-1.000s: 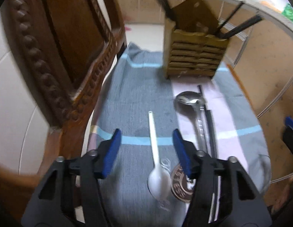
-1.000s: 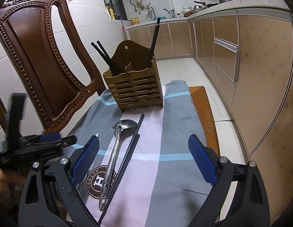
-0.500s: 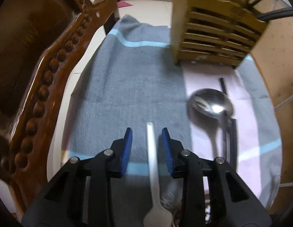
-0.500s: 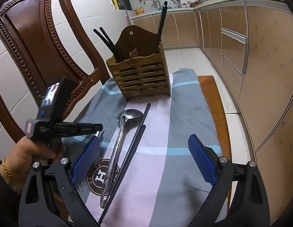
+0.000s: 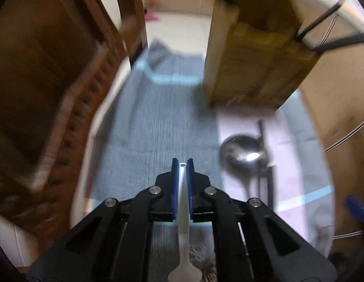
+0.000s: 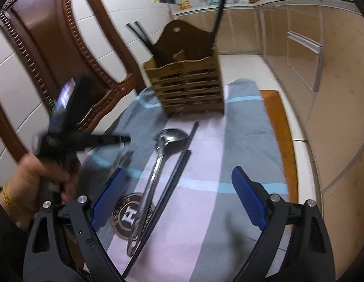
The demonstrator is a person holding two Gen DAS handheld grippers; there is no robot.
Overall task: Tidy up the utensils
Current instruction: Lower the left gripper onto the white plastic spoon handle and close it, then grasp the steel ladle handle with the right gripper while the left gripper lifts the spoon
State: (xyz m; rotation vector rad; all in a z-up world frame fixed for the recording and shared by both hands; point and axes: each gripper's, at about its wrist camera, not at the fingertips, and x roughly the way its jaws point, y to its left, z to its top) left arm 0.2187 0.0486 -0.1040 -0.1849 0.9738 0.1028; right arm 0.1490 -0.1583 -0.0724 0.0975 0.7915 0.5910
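The left gripper (image 5: 182, 164), held in a hand (image 6: 40, 178), is clamped tight and angled downward, while the right gripper (image 6: 179, 199) stands wide, jaws narrowing slightly.

A carved wooden chair (image 6: 64, 47) stands beside the striped cloth (image 6: 243, 122); kitchen cabinets (image 6: 306, 54) line the right.

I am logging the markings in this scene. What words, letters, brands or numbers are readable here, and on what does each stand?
"H": large white letter in the middle of the round brown emblem printed on the striped cloth.
Ring lettering around that emblem: partly hidden by the metal ladle and too blurred to read.
Small stamp on the front of the wooden utensil holder: too small to read.
Lit screen on the left gripper: blurred, unreadable.
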